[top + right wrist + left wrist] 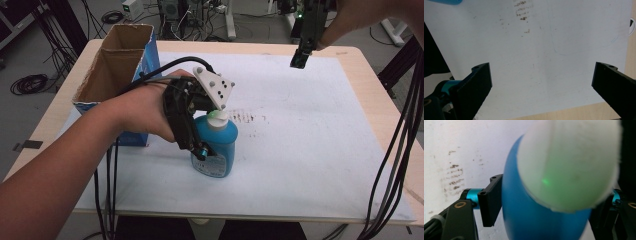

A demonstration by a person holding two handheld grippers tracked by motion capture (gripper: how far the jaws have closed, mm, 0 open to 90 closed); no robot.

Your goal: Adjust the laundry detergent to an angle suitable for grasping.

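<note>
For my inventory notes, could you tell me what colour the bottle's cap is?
The cap on the blue bottle is white, clearest in the left gripper view.

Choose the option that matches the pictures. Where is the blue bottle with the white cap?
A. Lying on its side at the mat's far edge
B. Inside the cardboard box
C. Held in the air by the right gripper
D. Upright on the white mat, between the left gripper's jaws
D: the blue bottle stands upright on the white mat, with the left gripper reaching around it, a jaw on each side.
</note>
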